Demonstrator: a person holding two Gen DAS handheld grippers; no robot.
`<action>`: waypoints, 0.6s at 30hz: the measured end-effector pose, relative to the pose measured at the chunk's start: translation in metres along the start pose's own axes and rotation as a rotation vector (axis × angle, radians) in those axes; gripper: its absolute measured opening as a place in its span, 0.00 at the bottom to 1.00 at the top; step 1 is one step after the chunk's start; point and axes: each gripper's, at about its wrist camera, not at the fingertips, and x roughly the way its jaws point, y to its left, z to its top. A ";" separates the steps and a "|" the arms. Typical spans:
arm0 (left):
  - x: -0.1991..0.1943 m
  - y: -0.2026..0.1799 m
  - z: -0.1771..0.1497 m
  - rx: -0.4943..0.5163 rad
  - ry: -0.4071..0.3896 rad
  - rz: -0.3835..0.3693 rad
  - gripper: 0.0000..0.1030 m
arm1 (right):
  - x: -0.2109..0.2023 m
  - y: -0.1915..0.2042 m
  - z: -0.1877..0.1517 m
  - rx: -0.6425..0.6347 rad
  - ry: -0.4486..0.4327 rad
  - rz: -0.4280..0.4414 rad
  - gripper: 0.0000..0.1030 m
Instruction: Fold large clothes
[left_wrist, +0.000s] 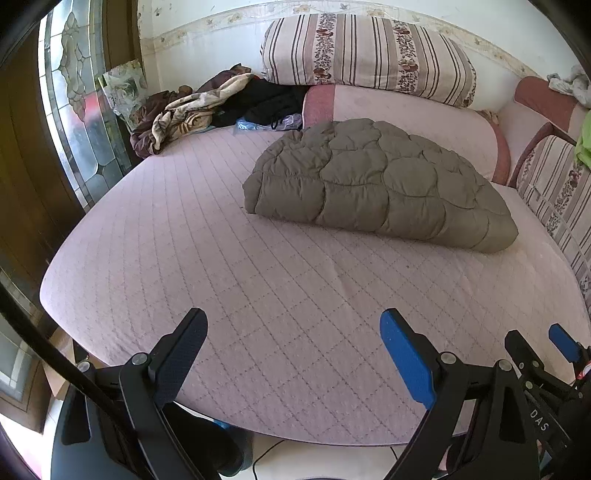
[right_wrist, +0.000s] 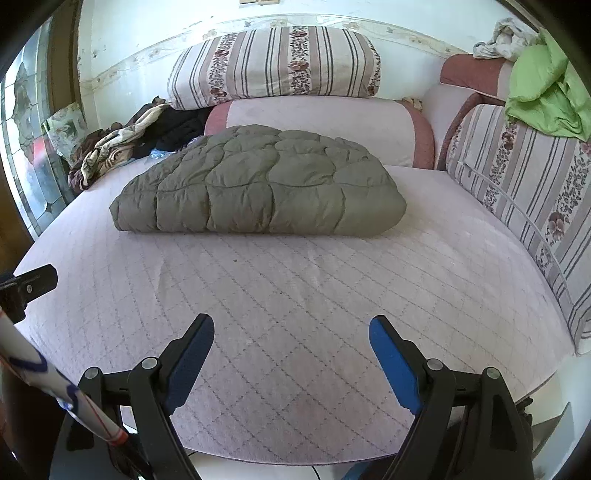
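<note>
A puffy olive-grey quilted coat (left_wrist: 380, 184) (right_wrist: 258, 184) lies folded into a compact bundle on the far half of the pink quilted bed (left_wrist: 258, 295) (right_wrist: 295, 288). My left gripper (left_wrist: 293, 332) hovers open over the bed's near edge, well short of the coat, with nothing between its fingers. My right gripper (right_wrist: 291, 339) is also open and empty above the near part of the bed. The right gripper's fingers (left_wrist: 561, 341) show at the lower right of the left wrist view. A black finger of the left gripper (right_wrist: 33, 282) pokes in at the left edge of the right wrist view.
Striped floral cushions (left_wrist: 365, 51) (right_wrist: 273, 62) and a pink bolster (right_wrist: 317, 122) line the back. A heap of rumpled dark and patterned clothes (left_wrist: 192, 107) (right_wrist: 122, 144) fills the back left corner. A green garment (right_wrist: 550, 96) drapes over the right-hand cushion. A glass-panelled door (left_wrist: 74, 110) stands at the left.
</note>
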 end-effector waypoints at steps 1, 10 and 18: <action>0.000 0.001 0.000 -0.004 0.001 0.000 0.91 | 0.000 -0.001 0.000 0.004 0.001 -0.003 0.87; 0.001 0.003 -0.001 -0.012 0.011 -0.023 0.91 | 0.000 -0.003 -0.001 0.014 0.008 -0.018 0.87; 0.001 0.002 -0.001 -0.014 0.014 -0.023 0.91 | -0.001 0.000 -0.001 0.002 0.005 -0.022 0.87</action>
